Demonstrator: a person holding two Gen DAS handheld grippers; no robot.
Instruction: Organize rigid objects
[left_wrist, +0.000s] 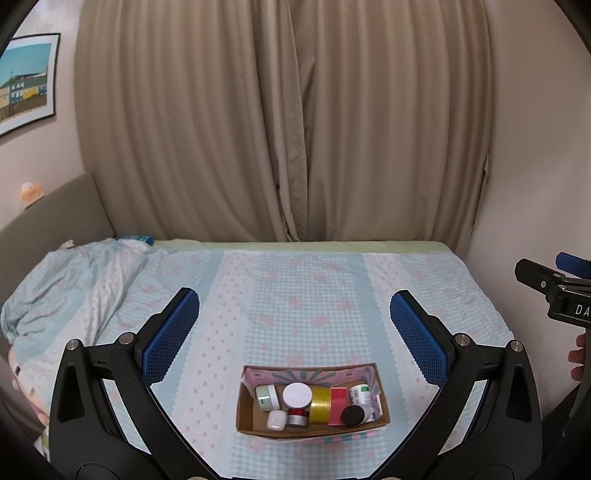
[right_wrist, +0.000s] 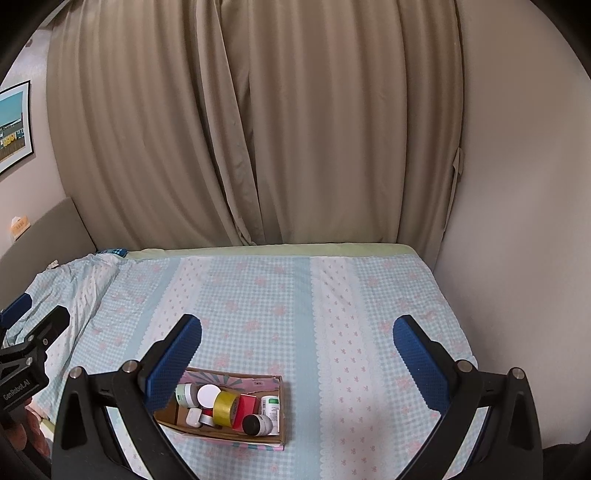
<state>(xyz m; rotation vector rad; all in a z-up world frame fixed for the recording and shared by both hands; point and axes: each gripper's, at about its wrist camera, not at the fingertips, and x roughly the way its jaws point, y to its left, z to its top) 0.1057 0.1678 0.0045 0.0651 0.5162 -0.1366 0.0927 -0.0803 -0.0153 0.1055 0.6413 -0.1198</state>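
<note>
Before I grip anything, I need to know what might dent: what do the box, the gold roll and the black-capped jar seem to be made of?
Box: apparently cardboard, with matte brown inner walls and a printed pink outside.
Gold roll: probably tape, given its shiny metallic band wound in a ring.
Black-capped jar: probably plastic, with a matte dark cap and a pale labelled body; glass cannot be ruled out.

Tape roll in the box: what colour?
Gold tape roll, lying beside a red item; clearest in the left wrist view.

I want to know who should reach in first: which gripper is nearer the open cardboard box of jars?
Left. The left gripper is centred over the cardboard box; the right gripper is off to its right.
</note>
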